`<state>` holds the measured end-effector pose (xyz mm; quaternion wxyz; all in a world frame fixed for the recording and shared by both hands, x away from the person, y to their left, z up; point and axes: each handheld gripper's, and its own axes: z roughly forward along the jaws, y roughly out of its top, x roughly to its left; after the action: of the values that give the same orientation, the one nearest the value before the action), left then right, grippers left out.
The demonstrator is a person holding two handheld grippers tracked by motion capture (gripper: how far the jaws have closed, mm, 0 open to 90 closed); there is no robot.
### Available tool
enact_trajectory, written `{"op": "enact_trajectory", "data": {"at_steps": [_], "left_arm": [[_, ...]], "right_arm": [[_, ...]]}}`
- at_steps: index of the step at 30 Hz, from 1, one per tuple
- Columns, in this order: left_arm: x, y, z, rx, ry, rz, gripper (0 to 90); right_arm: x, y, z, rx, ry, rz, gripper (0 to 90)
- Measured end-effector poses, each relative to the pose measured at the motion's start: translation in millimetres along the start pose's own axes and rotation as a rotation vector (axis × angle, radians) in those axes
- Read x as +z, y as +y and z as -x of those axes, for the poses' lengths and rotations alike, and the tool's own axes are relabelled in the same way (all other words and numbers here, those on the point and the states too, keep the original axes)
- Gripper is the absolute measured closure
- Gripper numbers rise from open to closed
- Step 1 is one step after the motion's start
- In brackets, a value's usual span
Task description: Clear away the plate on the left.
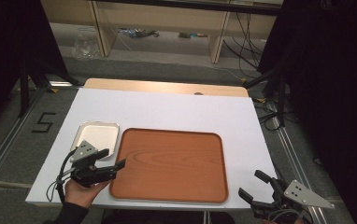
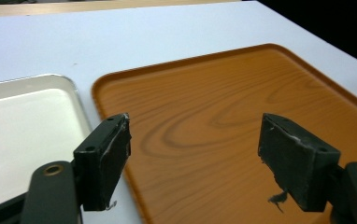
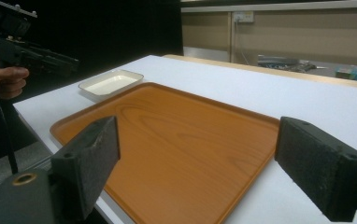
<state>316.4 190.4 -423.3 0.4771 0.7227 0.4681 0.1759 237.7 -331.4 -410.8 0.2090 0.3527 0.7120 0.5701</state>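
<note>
An empty wood-grain brown tray (image 1: 169,163) lies near the front of the white table (image 1: 167,109). A small white dish (image 1: 97,135), also empty, sits just left of it. My left gripper (image 1: 111,161) hovers open over the tray's front-left corner; between its jaws I see the tray (image 2: 223,107) and the dish (image 2: 22,126). My right gripper (image 1: 254,185) is open off the table's front-right corner, pointing at the tray (image 3: 176,140). From there the dish (image 3: 111,83) and the left gripper (image 3: 71,63) in a hand show farther off.
A bare wooden strip (image 1: 167,87) edges the table's far side. Metal rails (image 1: 8,140) run along the floor on both sides. Shelving legs and cables (image 1: 242,42) stand beyond the table. Dark curtains hang left and right.
</note>
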Motion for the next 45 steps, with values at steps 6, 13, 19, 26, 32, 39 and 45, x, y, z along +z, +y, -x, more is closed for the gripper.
{"op": "enact_trajectory", "data": {"at_steps": [6, 13, 19, 26, 32, 39, 45], "left_arm": [[1.1, 1.1, -21.0, -0.04, 0.047, -0.018, 26.6], [2.7, 2.1, -37.7, -0.065, 0.084, -0.023, 26.9], [5.5, 2.9, -52.0, -0.086, 0.121, -0.035, 26.6], [8.1, 4.2, -65.5, -0.112, 0.158, -0.041, 21.8], [11.9, 5.4, -75.9, -0.101, 0.21, -0.055, 19.6], [16.7, 6.3, -94.0, -0.135, 0.247, -0.072, 19.0], [24.0, 8.2, -112.2, -0.135, 0.291, -0.119, 19.8]], "right_arm": [[0.6, 0.0, -0.2, 0.002, 0.003, 0.004, 15.2], [0.6, -0.1, -0.2, 0.005, 0.003, 0.002, 15.2], [0.6, -0.3, -0.2, 0.005, 0.001, 0.004, 15.2], [-0.2, -0.2, -0.1, 0.003, 0.0, -0.002, 15.2], [-0.4, -0.3, -0.3, 0.004, 0.0, -0.002, 15.2], [0.0, -0.5, -0.4, 0.007, -0.004, 0.002, 15.2], [-0.1, -0.4, -0.5, 0.008, -0.004, 0.001, 15.2]]}}
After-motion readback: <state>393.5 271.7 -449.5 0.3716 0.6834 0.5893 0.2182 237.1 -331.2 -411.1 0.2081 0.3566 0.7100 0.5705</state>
